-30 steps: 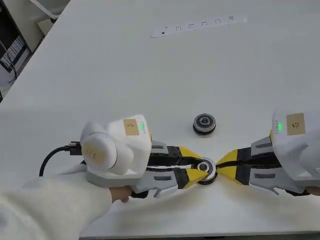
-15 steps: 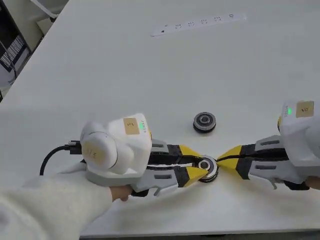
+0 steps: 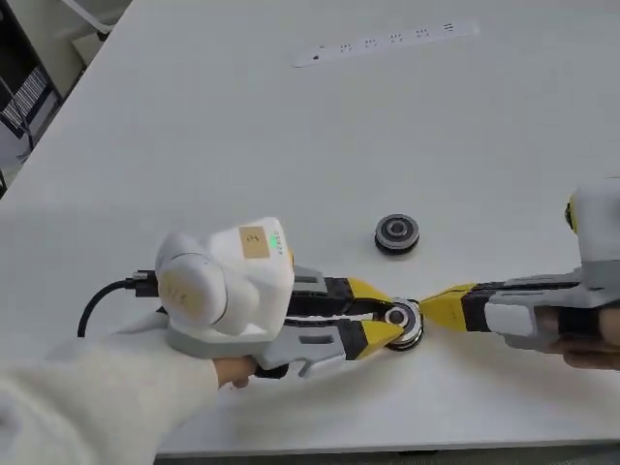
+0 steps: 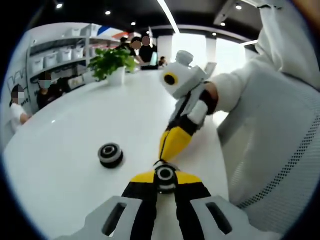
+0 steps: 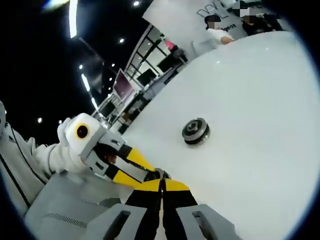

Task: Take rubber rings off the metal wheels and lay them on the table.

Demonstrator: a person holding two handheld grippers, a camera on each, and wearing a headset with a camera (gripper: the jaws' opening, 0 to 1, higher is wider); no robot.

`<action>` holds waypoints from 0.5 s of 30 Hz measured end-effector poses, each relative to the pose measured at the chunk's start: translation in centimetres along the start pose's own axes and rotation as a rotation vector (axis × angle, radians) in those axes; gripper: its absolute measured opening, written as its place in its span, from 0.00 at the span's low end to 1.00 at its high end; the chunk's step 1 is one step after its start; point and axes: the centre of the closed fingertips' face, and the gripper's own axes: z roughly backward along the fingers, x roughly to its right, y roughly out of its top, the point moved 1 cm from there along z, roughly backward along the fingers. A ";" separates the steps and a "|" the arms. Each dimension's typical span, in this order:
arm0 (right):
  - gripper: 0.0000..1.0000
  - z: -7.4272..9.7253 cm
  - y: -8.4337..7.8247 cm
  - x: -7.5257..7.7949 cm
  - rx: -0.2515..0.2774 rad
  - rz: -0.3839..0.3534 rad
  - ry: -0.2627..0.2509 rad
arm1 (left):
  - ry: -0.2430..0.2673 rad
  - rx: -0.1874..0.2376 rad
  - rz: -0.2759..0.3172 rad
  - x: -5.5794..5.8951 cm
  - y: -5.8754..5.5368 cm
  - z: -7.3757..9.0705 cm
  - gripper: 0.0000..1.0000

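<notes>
1. The near wheel (image 3: 400, 321), a silver hub in a dark rim, sits clamped between my left fingers (image 3: 373, 334), with my right fingers (image 3: 448, 308) touching its edge.
2. The far wheel (image 3: 396, 233) lies flat on the table (image 3: 291, 145) just beyond, its rubber ring (image 3: 397, 250) on.

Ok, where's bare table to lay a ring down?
Bare table between the loose wheel and the power strip, and right of that wheel. Crowded at the near edge, where left gripper and right gripper meet on the held wheel.

White-cased left gripper (image 3: 394, 318) and right gripper (image 3: 429, 308) have yellow-tipped black fingers (image 3: 363, 294); black cable (image 3: 102, 298), cream sleeve (image 3: 87, 407).
</notes>
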 end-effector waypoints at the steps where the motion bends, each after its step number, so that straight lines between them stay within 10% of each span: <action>1: 0.00 0.1 0.0 0.1 0.006 -0.026 -0.005 | 0.000 -0.001 -0.001 0.0 0.0 0.0 0.14; 15: 0.00 -0.4 0.0 -1.0 -0.001 0.012 0.028 | -0.003 0.009 0.005 0.0 -0.1 0.1 0.13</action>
